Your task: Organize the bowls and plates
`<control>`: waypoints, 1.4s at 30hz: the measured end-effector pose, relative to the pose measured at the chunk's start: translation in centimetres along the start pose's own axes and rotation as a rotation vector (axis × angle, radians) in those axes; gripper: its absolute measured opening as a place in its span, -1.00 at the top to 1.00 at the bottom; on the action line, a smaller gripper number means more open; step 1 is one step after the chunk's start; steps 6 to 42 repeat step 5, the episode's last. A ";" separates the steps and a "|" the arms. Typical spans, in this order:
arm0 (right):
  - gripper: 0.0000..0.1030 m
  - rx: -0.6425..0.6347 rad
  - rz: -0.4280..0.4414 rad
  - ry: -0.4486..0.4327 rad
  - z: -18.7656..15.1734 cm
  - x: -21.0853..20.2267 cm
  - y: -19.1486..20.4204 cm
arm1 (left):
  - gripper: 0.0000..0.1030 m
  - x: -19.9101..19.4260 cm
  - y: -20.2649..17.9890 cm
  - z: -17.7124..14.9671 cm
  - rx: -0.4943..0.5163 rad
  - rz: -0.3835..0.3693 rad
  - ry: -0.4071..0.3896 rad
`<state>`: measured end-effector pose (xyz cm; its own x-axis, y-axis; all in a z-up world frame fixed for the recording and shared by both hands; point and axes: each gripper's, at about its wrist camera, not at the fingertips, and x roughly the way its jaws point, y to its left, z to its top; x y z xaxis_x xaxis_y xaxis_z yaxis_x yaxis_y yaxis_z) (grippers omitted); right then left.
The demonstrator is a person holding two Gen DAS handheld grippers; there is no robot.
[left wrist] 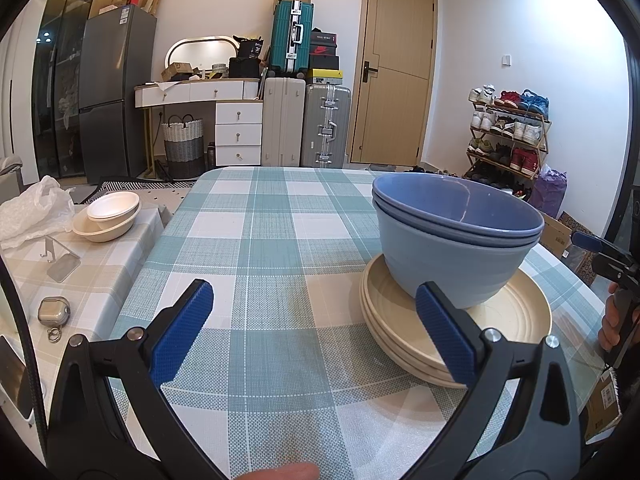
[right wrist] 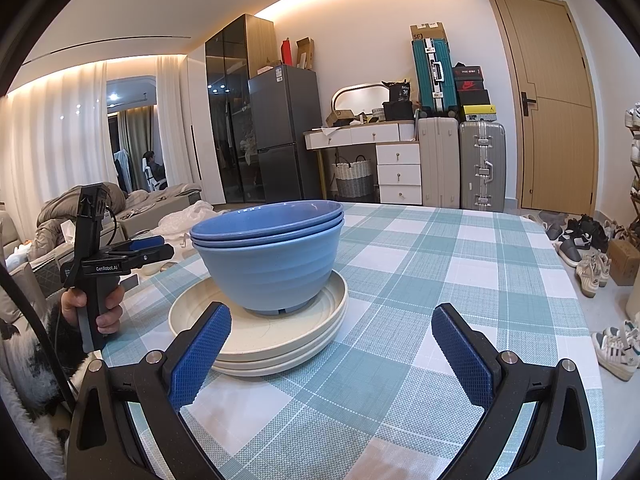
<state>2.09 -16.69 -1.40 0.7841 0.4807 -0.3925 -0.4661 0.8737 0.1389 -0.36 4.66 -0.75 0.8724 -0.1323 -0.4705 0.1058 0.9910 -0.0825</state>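
Your left gripper (left wrist: 314, 322) and right gripper (right wrist: 330, 344) gape empty; bowls (right wrist: 270, 258) on plates (right wrist: 260, 344) sit beyond the jaws, mid-table.

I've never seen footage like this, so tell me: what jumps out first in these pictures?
The stacked blue bowls catch the eye first, standing on a pile of cream plates on the green checked tablecloth. Next come the blue-padded fingers of the right gripper, spread wide just short of the plates. The left gripper is open too, with the stack to its right.
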 end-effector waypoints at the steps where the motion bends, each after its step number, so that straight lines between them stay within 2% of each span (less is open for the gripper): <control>1: -0.99 0.000 0.000 0.000 0.0 0.0 0.0 | -0.96 0.0 -0.1 0.1 0.001 0.000 -0.001; 42: -0.99 0.000 0.000 0.000 0.0 0.0 0.0 | -0.96 0.1 -0.1 0.2 0.003 -0.002 0.001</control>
